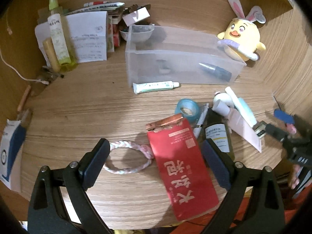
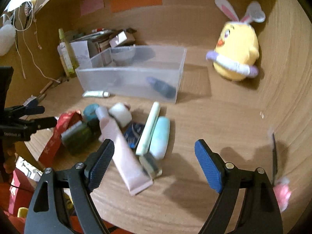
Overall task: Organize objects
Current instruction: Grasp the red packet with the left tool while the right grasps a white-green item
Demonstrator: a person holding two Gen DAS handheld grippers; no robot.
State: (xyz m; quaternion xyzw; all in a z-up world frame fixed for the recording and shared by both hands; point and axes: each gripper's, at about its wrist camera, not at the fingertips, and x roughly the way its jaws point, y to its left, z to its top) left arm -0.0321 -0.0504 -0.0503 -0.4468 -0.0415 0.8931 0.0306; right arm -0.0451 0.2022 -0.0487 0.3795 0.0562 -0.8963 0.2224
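Both hand-held grippers hang above a cluttered wooden desk (image 1: 78,107), jaws spread wide and gripping nothing. Seen through the left wrist camera, the left gripper (image 1: 154,165) straddles a red packet (image 1: 181,169) and a braided pink-and-white bracelet (image 1: 126,159), the packet lying between its fingers toward the right one and the bracelet by the left one. From the right wrist camera, the right gripper (image 2: 154,163) stands over the near end of a pink tube (image 2: 124,156), with a pale green case (image 2: 149,128) and a light blue case (image 2: 160,136) just beyond at 12 o'clock.

A translucent plastic bin (image 1: 175,72) sits farther back at 12 o'clock in the left view, already holding a dark capped pen-like item (image 1: 214,70) and a small object too blurred to name. A small white-and-green tube (image 1: 156,86) lies just outside its front wall. A blue tape roll (image 1: 187,110) and a dark green bottle (image 1: 218,134) crowd the heap at 1 o'clock. A yellow plush chick with rabbit ears (image 1: 241,39) stands at 2 o'clock beside the bin.

Sorting appears at an early stage, with most loose items outside the bin. Either gripper seems poised for a pick; the next move likely calls for lowering, closing on one piece squarely without dragging neighbours, then carrying it to the bin.
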